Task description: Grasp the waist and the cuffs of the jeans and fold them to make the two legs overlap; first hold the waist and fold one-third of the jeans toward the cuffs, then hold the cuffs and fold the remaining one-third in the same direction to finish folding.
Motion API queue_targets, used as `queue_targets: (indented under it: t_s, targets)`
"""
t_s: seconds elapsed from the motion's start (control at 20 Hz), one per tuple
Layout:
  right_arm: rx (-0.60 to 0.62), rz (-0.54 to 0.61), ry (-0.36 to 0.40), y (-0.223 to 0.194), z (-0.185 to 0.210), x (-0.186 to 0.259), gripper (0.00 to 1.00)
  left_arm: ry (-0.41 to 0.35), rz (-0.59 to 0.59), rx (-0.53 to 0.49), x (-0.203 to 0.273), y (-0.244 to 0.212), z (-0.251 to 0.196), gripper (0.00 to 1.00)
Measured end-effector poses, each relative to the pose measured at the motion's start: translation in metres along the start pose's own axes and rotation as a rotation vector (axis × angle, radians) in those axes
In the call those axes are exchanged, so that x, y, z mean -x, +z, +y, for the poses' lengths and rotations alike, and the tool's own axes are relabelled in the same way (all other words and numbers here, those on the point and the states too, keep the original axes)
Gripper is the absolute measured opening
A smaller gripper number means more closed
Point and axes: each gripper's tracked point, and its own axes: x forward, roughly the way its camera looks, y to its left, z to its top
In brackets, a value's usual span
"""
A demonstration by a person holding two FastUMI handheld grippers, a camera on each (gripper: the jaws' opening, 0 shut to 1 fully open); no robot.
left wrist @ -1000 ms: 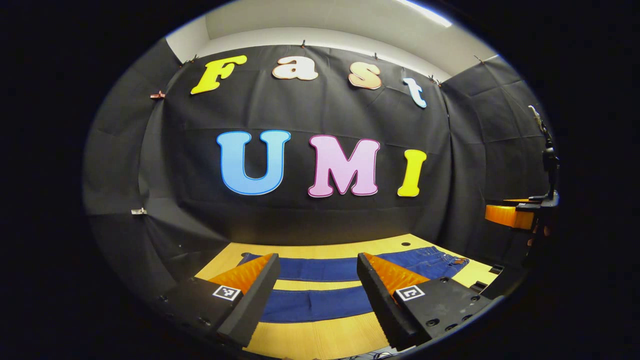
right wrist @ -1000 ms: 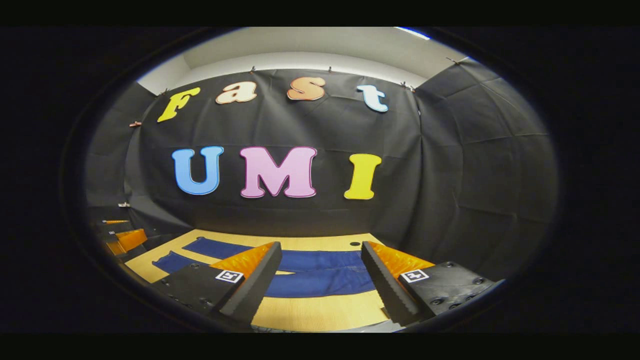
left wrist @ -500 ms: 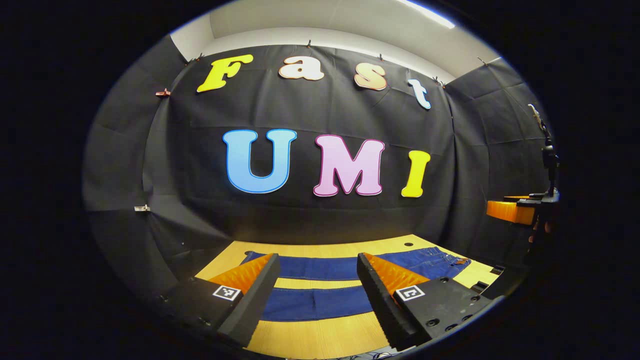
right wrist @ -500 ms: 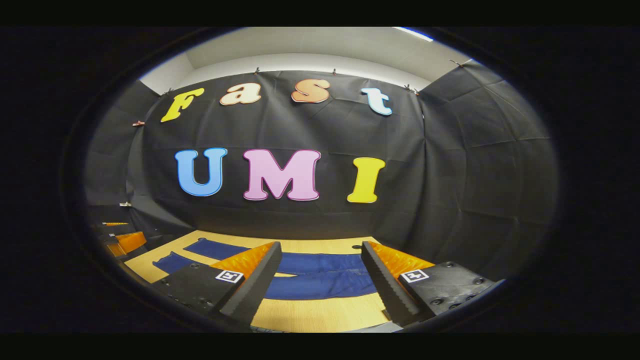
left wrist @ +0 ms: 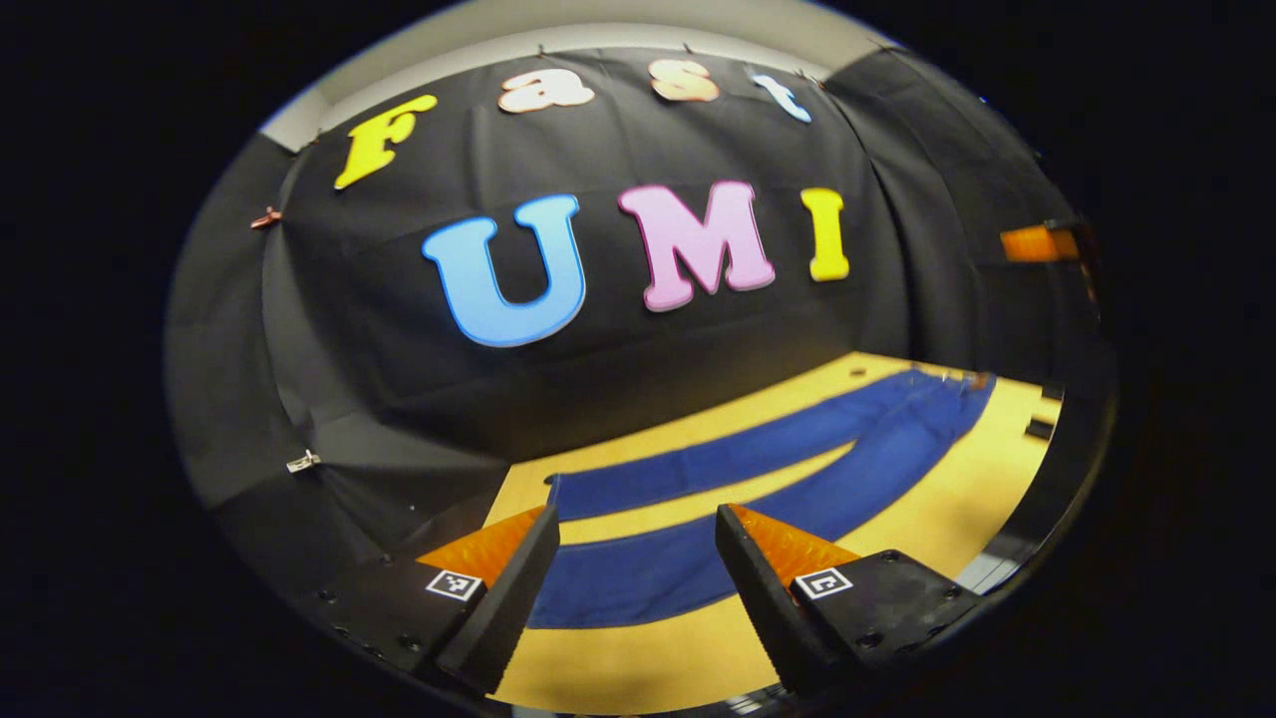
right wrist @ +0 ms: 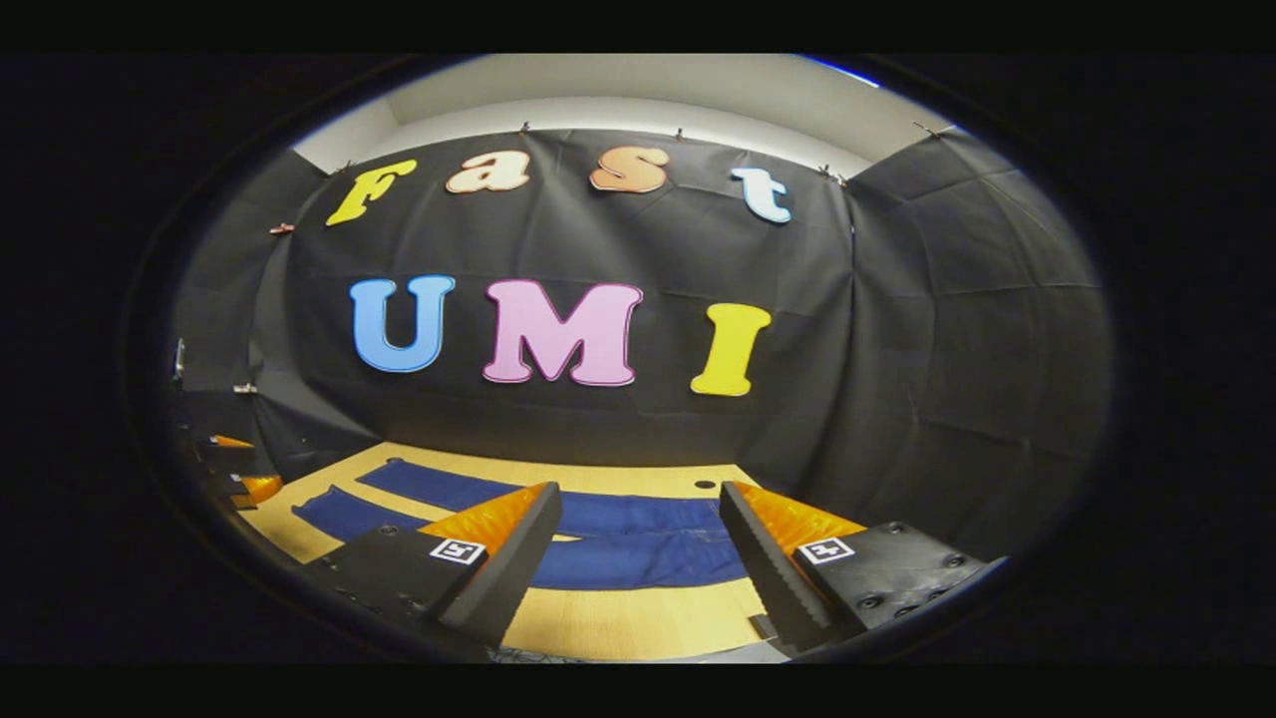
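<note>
Both grippers, left gripper (left wrist: 633,558) and right gripper (right wrist: 633,538), are held above the table (left wrist: 648,648) with fingers spread apart, nothing gripped. Jeans (left wrist: 758,479) are laid flat toward twelve o'clock, legs parted, probably awaiting the first grasp.
</note>
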Motion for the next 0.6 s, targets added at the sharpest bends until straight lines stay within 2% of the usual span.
queue_targets:
  t_s: [0.05, 0.2, 0.4, 0.6]
  targets:
    - [-0.007, 0.006, -0.004, 0.000, -0.001, -0.001, 0.98, -0.013, 0.036, -0.047, -0.005, -0.016, 0.012, 0.98]
    - [0.002, 0.030, -0.019, -0.009, -0.004, -0.006, 0.95, -0.065, 0.165, -0.195, -0.026, -0.073, 0.042, 0.98]
    - [0.033, 0.063, -0.031, -0.019, -0.004, -0.010, 0.97, -0.196, 0.326, -0.456, -0.055, -0.142, 0.064, 0.98]
    - [0.064, 0.118, -0.041, -0.037, -0.004, -0.017, 0.95, -0.274, 0.486, -0.582, -0.087, -0.202, 0.084, 0.98]
